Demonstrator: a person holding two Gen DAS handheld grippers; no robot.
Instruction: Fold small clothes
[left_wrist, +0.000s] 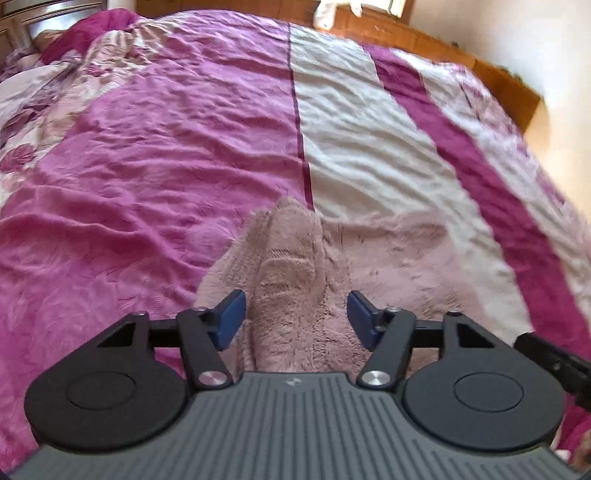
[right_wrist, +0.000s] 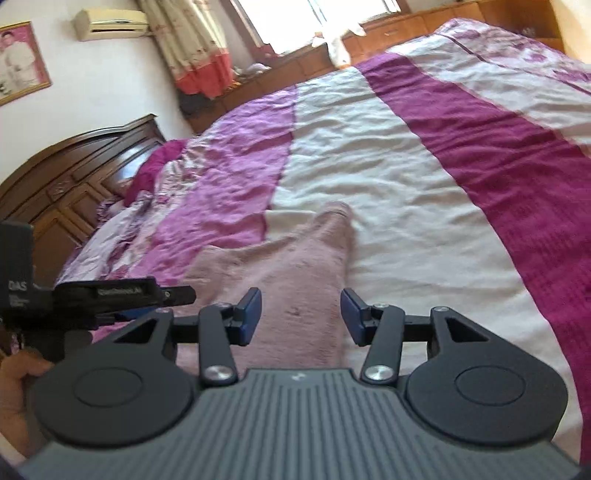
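A wide bed (left_wrist: 155, 155) fills both views, covered by a quilt of pink, cream and magenta stripes, rumpled all over. On the quilt lies the garment (left_wrist: 295, 280), a small fuzzy piece in dusty pink, straddling the seam where the pink stripe meets the cream one. One narrow part of it, perhaps a sleeve or a leg, runs away from the cameras toward the far side of the bed; whether it is a top or trousers I cannot tell. The garment looks light, soft and limp, with a plush pile that should grip well rather than slip; it will sag and drape when lifted, and nothing about it is fragile. An edge or corner seems the best place to pinch, taking only the garment's own layer and none of the quilt beneath. The left gripper (left_wrist: 297, 319) hangs just above the garment's near part, jaws spread wide and holding nothing. The right gripper (right_wrist: 302, 317) sits over the garment too, beside the left one, likewise spread and empty. A hand (right_wrist: 16, 384) shows at the edge of the right view.
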